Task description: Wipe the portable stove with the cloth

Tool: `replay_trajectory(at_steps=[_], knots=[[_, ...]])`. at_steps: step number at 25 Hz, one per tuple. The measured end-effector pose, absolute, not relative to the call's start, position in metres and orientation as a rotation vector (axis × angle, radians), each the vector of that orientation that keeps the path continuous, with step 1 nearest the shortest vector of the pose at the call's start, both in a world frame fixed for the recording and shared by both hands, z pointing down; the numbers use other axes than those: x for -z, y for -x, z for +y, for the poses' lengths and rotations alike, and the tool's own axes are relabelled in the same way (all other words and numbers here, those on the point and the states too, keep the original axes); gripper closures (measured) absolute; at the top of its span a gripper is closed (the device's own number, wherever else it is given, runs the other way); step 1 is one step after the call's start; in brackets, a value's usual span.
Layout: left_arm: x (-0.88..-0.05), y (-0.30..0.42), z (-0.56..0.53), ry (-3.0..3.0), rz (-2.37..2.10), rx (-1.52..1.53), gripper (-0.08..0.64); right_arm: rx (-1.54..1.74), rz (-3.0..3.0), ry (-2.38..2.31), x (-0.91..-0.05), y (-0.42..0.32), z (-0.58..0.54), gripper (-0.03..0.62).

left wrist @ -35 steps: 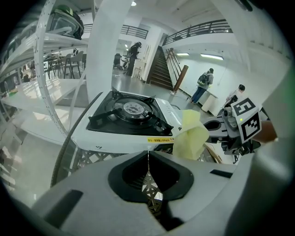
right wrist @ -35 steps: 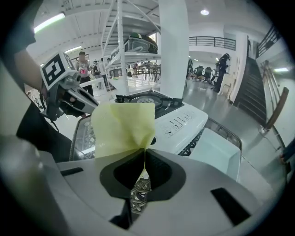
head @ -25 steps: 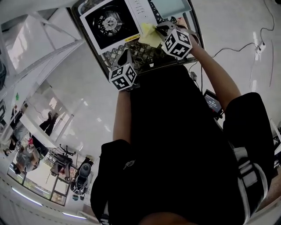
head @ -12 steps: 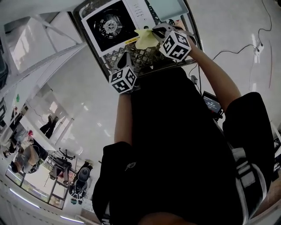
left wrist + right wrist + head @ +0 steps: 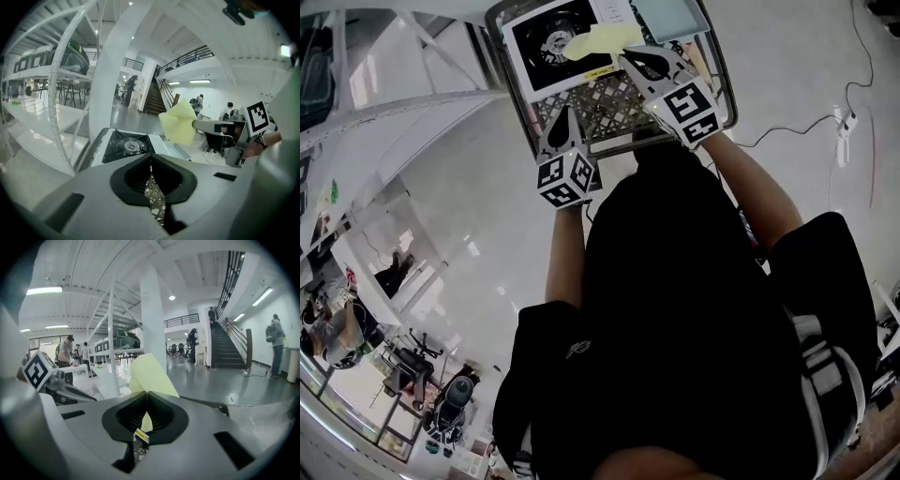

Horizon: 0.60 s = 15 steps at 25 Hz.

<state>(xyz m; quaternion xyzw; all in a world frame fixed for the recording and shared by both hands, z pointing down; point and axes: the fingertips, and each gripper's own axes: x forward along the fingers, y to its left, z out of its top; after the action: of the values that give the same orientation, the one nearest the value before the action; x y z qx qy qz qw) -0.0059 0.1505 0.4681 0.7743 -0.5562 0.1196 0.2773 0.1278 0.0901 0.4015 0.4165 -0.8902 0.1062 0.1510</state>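
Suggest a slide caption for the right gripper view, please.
Right gripper with jaws shut on the yellow cloth.

In head view I see stove [image 5: 546, 49] cut off by top edge; cloth [image 5: 600, 38] hides pt of its rt side.

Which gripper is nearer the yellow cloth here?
Right. The right gripper is shut on the yellow cloth, over the white portable stove; the left gripper is apart from it, shut, over the metal mesh.

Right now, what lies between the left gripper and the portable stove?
Only bare metal mesh, seen in the head view between the left gripper and the stove. The cloth is off to the side, in the right gripper.
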Motion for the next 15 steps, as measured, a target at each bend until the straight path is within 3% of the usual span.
replay_trajectory(at_steps=[15], knots=[[-0.319,0.029,0.278,-2.356,-1.682,-0.060,0.537,-0.143,-2.579,-1.578,-0.269,-0.126,0.266,0.583]])
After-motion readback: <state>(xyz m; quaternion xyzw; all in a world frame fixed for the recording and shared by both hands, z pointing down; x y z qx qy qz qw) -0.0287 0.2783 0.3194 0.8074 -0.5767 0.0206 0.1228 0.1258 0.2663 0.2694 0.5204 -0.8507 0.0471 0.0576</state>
